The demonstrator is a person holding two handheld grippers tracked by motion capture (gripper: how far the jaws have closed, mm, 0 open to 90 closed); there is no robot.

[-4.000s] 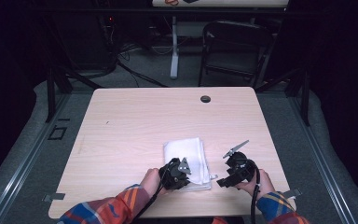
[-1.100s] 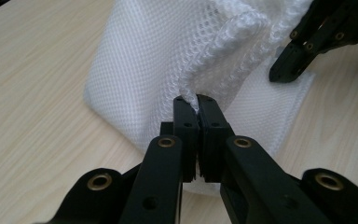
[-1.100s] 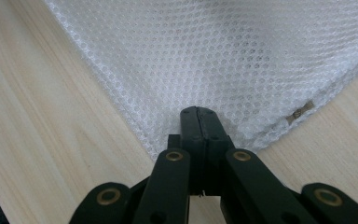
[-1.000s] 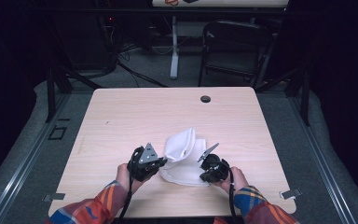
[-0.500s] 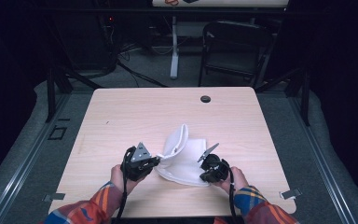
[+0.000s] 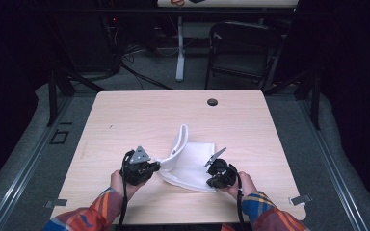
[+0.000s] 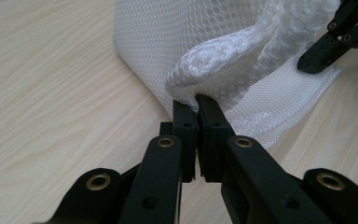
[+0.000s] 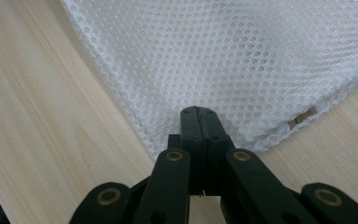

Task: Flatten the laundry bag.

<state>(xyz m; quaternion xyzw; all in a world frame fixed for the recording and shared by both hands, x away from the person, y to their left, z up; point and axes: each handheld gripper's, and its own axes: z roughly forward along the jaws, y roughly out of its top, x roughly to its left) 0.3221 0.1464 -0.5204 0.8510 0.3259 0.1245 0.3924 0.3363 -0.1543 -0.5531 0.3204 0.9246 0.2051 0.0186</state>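
- Since a second ago: left gripper (image 6: 150, 167) drew slightly outward; raised fold of the white mesh cloth (image 6: 189, 163) stands narrower, stretched.
- Left jaws clamped on the cloth's edge (image 7: 200, 74), lifted off the table (image 6: 125, 120).
- Right gripper (image 8: 199, 114) pinches the near corner flat.
- Advice: keep even tension; pull apart low.

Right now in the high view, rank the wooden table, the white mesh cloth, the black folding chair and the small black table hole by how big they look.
1. light wooden table
2. black folding chair, though it stands farther off
3. white mesh cloth
4. small black table hole
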